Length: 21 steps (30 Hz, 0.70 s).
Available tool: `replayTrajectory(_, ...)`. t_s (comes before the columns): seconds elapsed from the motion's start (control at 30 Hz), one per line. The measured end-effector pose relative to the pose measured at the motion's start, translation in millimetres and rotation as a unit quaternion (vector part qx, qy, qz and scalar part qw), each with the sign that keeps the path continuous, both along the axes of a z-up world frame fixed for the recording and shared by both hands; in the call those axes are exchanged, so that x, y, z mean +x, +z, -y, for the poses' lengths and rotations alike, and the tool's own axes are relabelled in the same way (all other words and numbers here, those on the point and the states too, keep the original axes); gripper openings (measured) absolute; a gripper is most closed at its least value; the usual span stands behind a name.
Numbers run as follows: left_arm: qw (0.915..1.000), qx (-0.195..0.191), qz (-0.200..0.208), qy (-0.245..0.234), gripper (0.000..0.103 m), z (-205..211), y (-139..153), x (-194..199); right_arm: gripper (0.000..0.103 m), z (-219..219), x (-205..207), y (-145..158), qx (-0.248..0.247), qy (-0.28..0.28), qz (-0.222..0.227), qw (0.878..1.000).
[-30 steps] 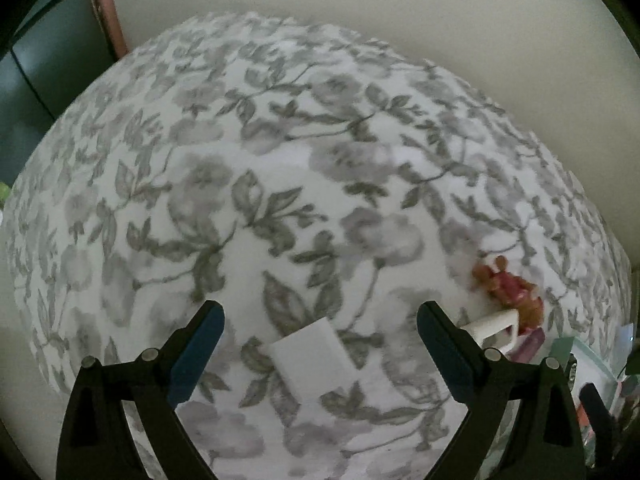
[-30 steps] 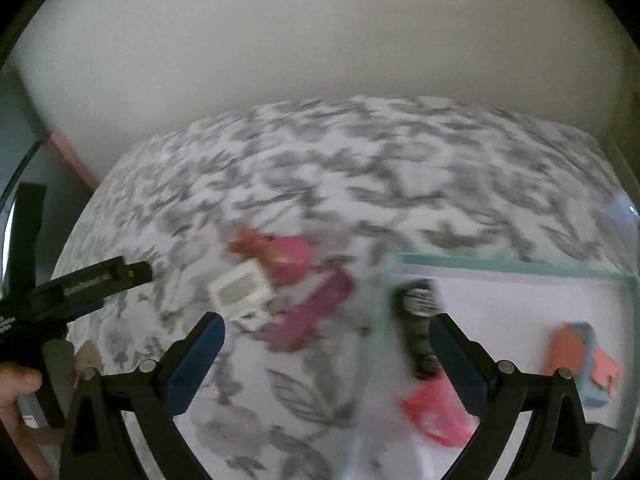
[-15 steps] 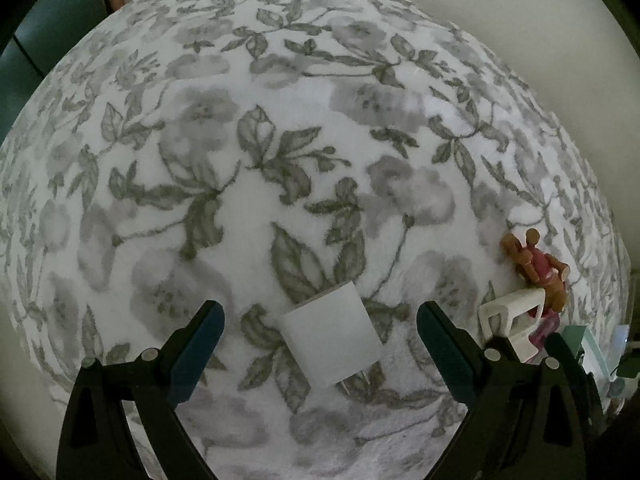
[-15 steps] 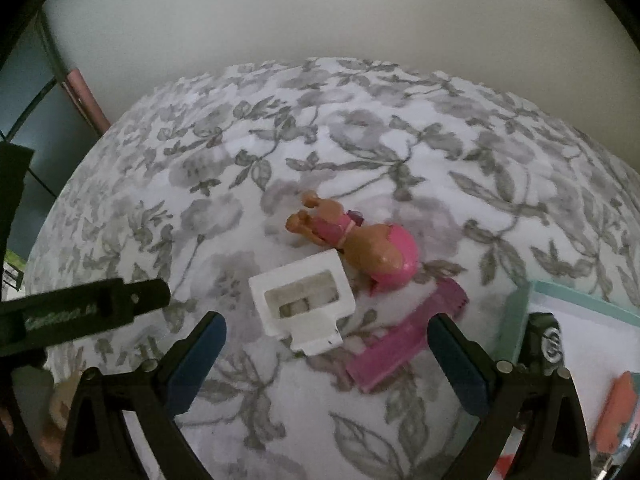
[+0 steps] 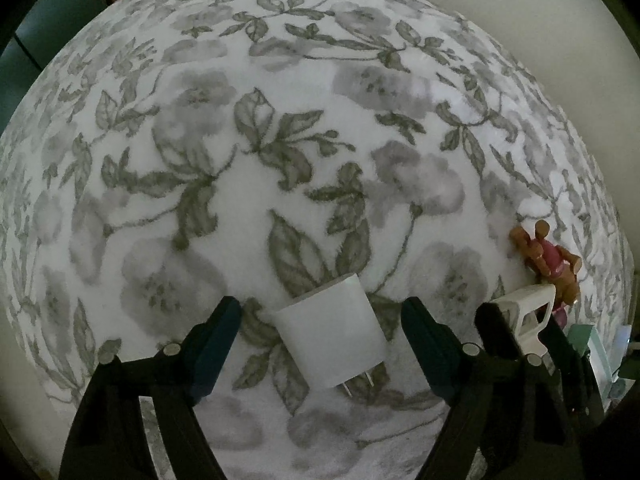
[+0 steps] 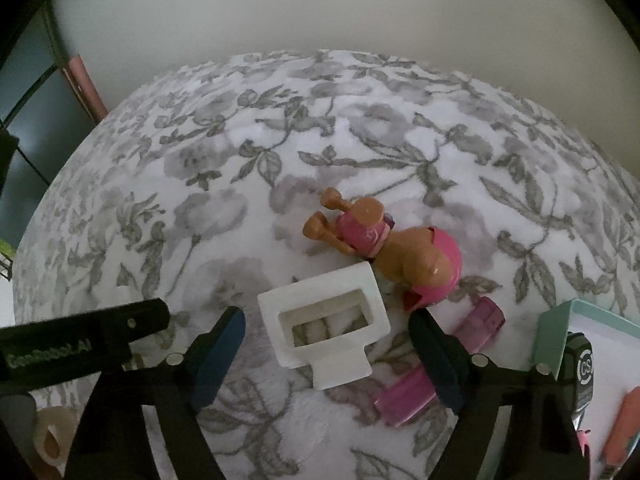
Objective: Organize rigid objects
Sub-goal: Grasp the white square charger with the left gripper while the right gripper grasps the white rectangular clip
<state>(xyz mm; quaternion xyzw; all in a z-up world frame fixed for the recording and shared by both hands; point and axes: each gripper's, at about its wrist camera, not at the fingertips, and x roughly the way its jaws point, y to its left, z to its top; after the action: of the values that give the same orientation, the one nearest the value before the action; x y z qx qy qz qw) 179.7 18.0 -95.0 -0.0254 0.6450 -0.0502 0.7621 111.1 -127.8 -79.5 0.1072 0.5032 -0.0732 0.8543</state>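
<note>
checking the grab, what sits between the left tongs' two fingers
The white plug adapter lies on the floral cloth between the closing left tongs, not yet touched; left wrist view.

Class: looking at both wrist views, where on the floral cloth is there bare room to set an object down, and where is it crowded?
Free: the floral cloth beyond the white charger, toward the wall. Crowded: around the white frame, doll, pink piece and teal tray.

A white cloth with grey flowers and leaves covers the surface. Behind it stands a plain pale wall, with a dark cabinet at left.
</note>
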Motion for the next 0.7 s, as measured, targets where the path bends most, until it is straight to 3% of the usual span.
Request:
replayTrajectory(0.1,1.0,0.001,0.002,-0.001,0.079,0.4,-1.8,-2.5,0.078,1.7,-0.4,0.4,-0.004,-0.004,-0.002,1.0)
replayTrajectory(0.37,0.9999,0.007,0.012,0.007,0.055,-2.0,2.8,-2.8,0.069,6.8,-1.6,2.1,0.0,-0.016,0.0,1.0)
replayTrajectory(0.5,0.9998,-0.001,0.012,0.013,0.053,-10.2,10.0,-0.4,0.063,10.1,-2.7,3.1,0.006,-0.022,0.001,1.0)
replayTrajectory(0.53,0.9998,-0.004,0.012,0.015,0.052,-11.3,10.4,0.5,0.058,11.7,-3.2,3.8,0.006,-0.025,0.001,1.0)
replayTrajectory(0.7,0.9996,-0.012,0.017,0.017,0.049,-14.2,21.6,-0.7,0.057,20.8,-6.2,8.0,0.024,-0.034,0.002,0.999)
